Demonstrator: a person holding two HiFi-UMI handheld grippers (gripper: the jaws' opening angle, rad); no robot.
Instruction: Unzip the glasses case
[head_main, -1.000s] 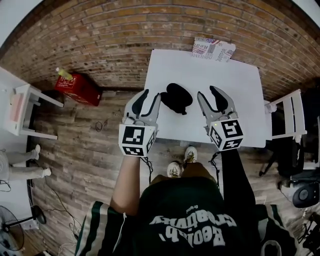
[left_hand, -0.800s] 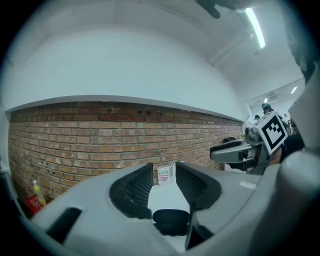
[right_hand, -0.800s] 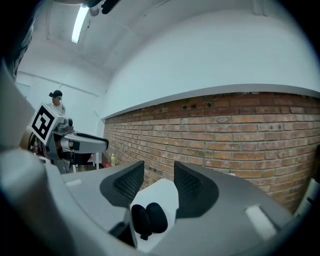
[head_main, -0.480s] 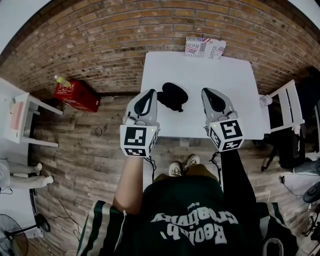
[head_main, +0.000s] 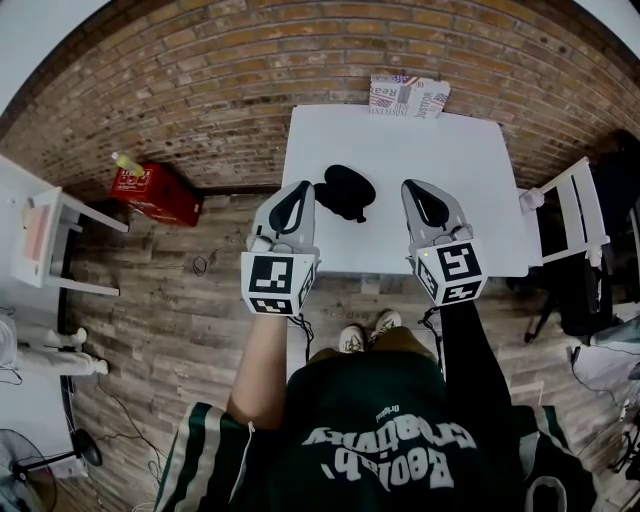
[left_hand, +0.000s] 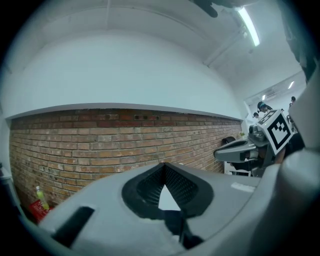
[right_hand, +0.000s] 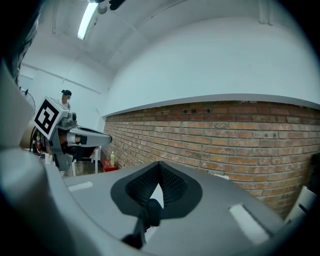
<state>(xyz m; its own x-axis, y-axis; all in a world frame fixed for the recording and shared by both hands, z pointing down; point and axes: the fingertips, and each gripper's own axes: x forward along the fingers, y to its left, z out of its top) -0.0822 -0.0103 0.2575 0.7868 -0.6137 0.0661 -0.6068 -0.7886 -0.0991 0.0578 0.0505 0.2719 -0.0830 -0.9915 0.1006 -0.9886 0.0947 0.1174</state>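
Probably a lab — brick wall (head_main: 250, 70), white table (head_main: 450, 170), ceiling strip light (right_hand: 86, 21).

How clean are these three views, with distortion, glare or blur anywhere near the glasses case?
Head view: fisheye bows the brick wall and the white table edges; the black glasses case is sharp but featureless. Left gripper view: dark corners, bright ceiling light top right, no case. Right gripper view: same dark corners, ceiling light top left, no case.

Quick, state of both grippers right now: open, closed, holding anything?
Left gripper: closed, holding nothing.
Right gripper: closed, holding nothing.
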